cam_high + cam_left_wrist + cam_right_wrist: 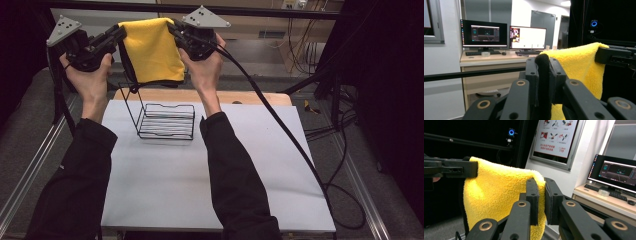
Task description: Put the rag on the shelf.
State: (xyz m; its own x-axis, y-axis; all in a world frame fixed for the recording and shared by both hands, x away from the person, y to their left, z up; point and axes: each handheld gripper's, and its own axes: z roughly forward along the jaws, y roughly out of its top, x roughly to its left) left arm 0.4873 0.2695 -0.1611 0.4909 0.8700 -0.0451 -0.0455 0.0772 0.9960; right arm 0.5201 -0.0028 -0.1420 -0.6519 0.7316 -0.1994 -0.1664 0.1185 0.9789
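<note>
You are holding a yellow cloth [152, 50] up in the air, above the far end of the white table [165, 190]. Its top edge runs flat from side to side, from one gripper to the other, and the rest hangs straight down. It looks folded over at the top, so it makes a soft square shape. It is bright yellow all over, and fuzzy like a towel, with tiny loops you can see up close in both gripper views. A dark edge shows along its left side and bottom in the high view.

Under the cloth stands a small black wire rack [165, 121] on the table. It is made of thin metal bars, with a tall wire back.

Your left gripper [119, 33] is squeezed tight on the cloth's top left corner. Your right gripper [174, 29] is squeezed tight on the top right corner. The jaws are black, hard and flat-sided.
</note>
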